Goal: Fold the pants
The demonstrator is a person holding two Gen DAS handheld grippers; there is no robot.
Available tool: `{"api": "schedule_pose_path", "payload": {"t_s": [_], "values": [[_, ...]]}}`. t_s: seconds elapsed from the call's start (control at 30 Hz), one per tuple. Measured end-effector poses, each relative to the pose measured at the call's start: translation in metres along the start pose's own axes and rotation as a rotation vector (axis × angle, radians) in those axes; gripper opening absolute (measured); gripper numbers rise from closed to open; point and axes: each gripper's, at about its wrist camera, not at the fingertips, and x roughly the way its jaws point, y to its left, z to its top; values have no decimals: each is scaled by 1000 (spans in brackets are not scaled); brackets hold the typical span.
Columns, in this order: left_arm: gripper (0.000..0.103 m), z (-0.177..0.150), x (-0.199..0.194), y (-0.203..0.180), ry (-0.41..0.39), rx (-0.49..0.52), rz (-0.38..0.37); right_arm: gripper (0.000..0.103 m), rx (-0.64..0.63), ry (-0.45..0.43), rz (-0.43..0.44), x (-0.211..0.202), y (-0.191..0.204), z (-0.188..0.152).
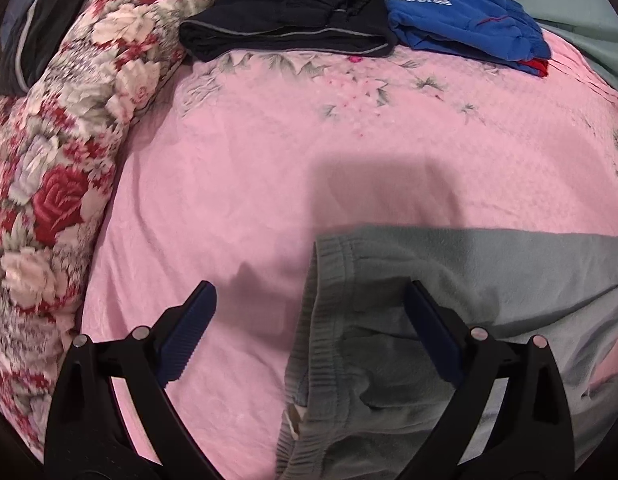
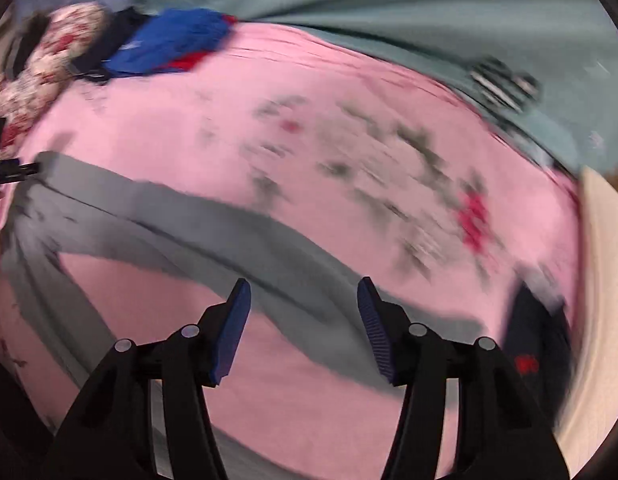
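Grey fleece pants [image 1: 449,320], soft napped fabric with a ribbed elastic waistband [image 1: 325,280], lie flat on a pink textured bedspread [image 1: 269,168] printed with faint grey-green leaves. In the left wrist view the waistband end sits at lower centre, legs running off to the right. In the right wrist view the two legs [image 2: 213,220] spread apart in a shallow V across the pink cover.

Left gripper [image 1: 311,300]: black frame, blue ribbed pads, jaws spread wide, holding nothing. It hangs above the waistband, right pad over the grey fabric, left pad over bare bedspread. Contact cannot be judged.

Right gripper [image 2: 303,300]: jaws also well apart, empty, poised over a pant leg. This view is heavily motion-blurred; fabric edges smear.

Far edge of the bed: folded black garment with grey piping [image 1: 285,24] touching a folded blue garment with white lettering [image 1: 465,12]. A rolled floral quilt, red and cream roses [image 1: 61,152], runs along the left side. Teal-grey sheet [image 1: 581,4] beyond. A dark item with a red mark [image 2: 537,344] at the right edge is too blurred to identify.
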Motion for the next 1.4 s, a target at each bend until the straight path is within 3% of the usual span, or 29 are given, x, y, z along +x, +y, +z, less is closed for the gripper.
{"api": "schedule_pose_path", "payload": {"t_s": [0.13,0.2,0.33,0.43,0.47,0.5,0.67,0.73,0.77,0.8,0.83,1.07,1.23,1.27,1.3,1.33,1.4], "values": [[90,8,1,14,-14,53,-127,56,-240,40,80,48,76,46],[82,11,-1,24,-10,54,-210,56,-298,46,149,61,105,60],[79,19,3,43,16,48,-376,56,-369,11,305,68,175,91],[62,24,10,34,40,143,-422,54,-417,7,363,80,220,114],[46,23,11,27,46,182,-438,52,-437,14,369,84,234,119],[36,24,13,20,55,222,-451,50,-458,23,369,88,248,125],[37,22,17,6,58,347,-435,48,-537,113,365,124,295,142],[37,24,19,9,60,340,-463,41,-567,153,349,133,303,139],[26,24,19,11,46,341,-461,26,-591,146,334,132,308,139],[21,24,20,12,34,343,-465,8,-600,148,318,131,311,139],[21,24,20,14,22,336,-481,2,-590,164,320,130,315,143],[20,48,11,45,-103,217,-485,2,-502,27,200,109,321,189],[24,63,27,55,-100,178,-433,2,-446,-15,123,135,330,217],[37,64,33,54,-74,171,-414,4,-412,3,108,145,328,217],[58,65,35,56,-56,160,-386,5,-370,19,97,152,327,217],[64,63,31,63,-64,143,-356,8,-330,16,81,149,325,216],[71,55,15,75,-97,131,-361,22,-256,-27,67,125,322,207]]}}
